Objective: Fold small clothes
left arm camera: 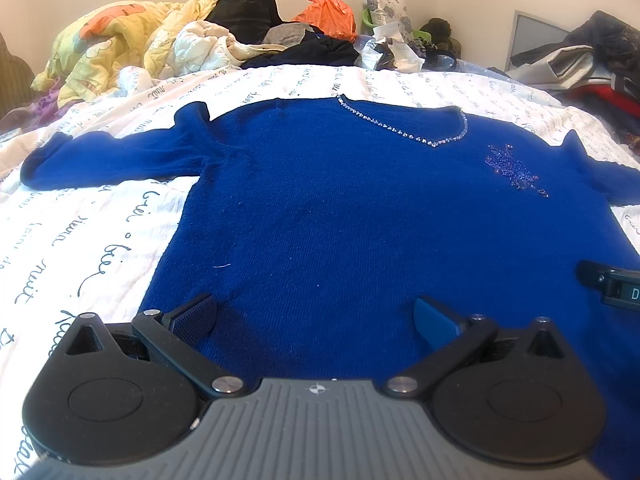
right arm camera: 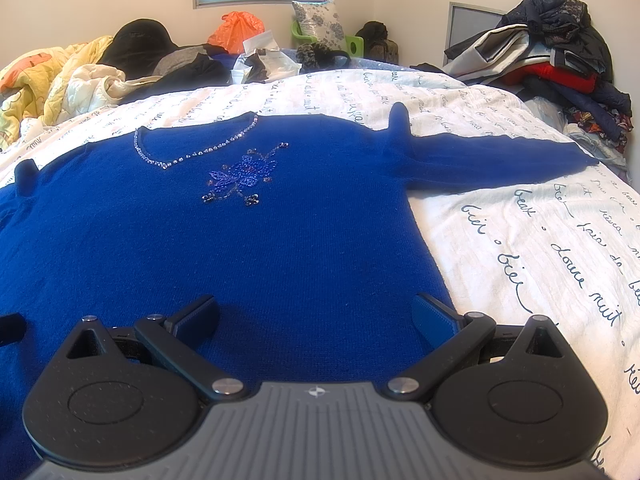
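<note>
A royal blue knit sweater (left arm camera: 340, 216) lies flat, front up, on a white bedspread (left arm camera: 92, 240) printed with dark script. It has a rhinestone V-neckline (left arm camera: 404, 130) and a beaded flower motif (right arm camera: 244, 174). Both sleeves stretch out sideways, the left sleeve (left arm camera: 104, 156) and the right sleeve (right arm camera: 496, 160). My left gripper (left arm camera: 316, 320) is open and empty over the lower left part of the sweater. My right gripper (right arm camera: 316, 318) is open and empty over the lower right part, near its side edge. The right gripper's tip also shows at the left wrist view's right edge (left arm camera: 612, 286).
Behind the sweater lie a yellow quilt (left arm camera: 112, 44), dark clothes (left arm camera: 312, 54), an orange plastic bag (left arm camera: 330, 16) and a patterned pillow (right arm camera: 320, 24). A pile of clothes (right arm camera: 552, 56) stands at the back right. Bare bedspread (right arm camera: 540, 248) lies right of the sweater.
</note>
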Tool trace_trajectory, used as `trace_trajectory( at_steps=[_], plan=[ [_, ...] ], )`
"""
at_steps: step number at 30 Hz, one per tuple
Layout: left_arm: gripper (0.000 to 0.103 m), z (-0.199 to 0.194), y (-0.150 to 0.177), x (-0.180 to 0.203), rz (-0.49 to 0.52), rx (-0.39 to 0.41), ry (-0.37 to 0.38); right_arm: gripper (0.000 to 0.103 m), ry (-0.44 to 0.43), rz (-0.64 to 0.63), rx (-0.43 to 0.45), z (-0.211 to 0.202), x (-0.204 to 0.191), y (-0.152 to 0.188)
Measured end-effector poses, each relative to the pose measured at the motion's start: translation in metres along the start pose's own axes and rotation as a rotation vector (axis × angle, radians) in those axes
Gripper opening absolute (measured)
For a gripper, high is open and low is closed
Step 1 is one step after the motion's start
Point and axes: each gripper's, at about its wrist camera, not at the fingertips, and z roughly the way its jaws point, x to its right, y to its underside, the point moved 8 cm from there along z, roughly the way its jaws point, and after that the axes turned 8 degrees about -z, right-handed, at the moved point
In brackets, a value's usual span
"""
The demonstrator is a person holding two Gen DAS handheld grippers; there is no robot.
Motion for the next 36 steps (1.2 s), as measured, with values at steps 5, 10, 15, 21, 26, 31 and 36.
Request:
trace_trajectory(
  at_steps=[5,10,15,21,26,31,36],
  plan=[
    [0.103,-0.0004,0.0005,-0.0001,0.0,-0.001,0.0,0.103,0.0,0.0,0.0,-0.0001,0.0003,0.0001],
    [0.103,0.0004,0.0002,0.0,0.0,-0.001,0.0,0.103,0.0,0.0,0.0,-0.0001,-0.0002,0.0],
    [0.103,0.0012,0.0,0.0001,0.0,-0.001,-0.001,0.103,0.0,0.0,0.0,-0.0003,0.0001,0.0],
    [0.103,-0.0001,0.0011,0.0007,0.001,-0.002,0.0,0.103,0.0,0.0,0.0,-0.0001,0.0004,0.0],
    [0.103,0.0012,0.0004,0.0009,0.001,-0.001,-0.001,0.103,0.0,0.0,0.0,0.0,0.0005,0.0],
    [0.103,0.0008,0.0009,0.0012,0.0,-0.001,-0.001,0.103,0.0,0.0,0.0,0.0,0.0,0.0],
    [0.103,0.0012,0.0007,0.0014,0.0,-0.001,-0.002,0.103,0.001,-0.001,0.0,-0.0001,-0.0001,0.0001]
  ],
)
